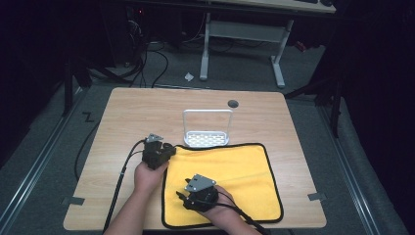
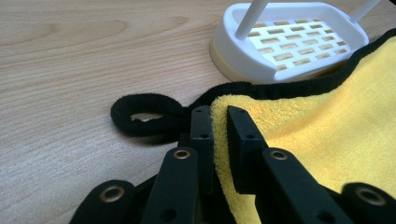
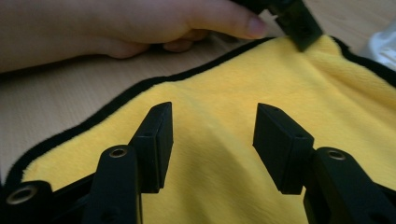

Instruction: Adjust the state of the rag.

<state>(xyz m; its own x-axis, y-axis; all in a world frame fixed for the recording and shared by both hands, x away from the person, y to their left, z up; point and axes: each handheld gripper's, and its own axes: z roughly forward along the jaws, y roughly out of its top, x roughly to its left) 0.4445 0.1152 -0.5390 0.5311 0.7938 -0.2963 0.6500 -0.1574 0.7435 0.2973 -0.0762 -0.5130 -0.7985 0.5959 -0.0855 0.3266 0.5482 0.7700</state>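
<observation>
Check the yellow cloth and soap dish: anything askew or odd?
Slightly. The yellow cloth overlaps the foot of the white soap dish, and its corner is pinched up in the left gripper. Nothing spilled or damaged.

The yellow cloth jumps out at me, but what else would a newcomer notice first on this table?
The yellow cloth with black edging covers the near right part of the wooden table. The left gripper is shut on the cloth's far left corner, beside its black hanging loop. The right gripper hovers open over the cloth's near part, and a white slotted soap dish with a tall wire handle stands at the cloth's far edge.
</observation>
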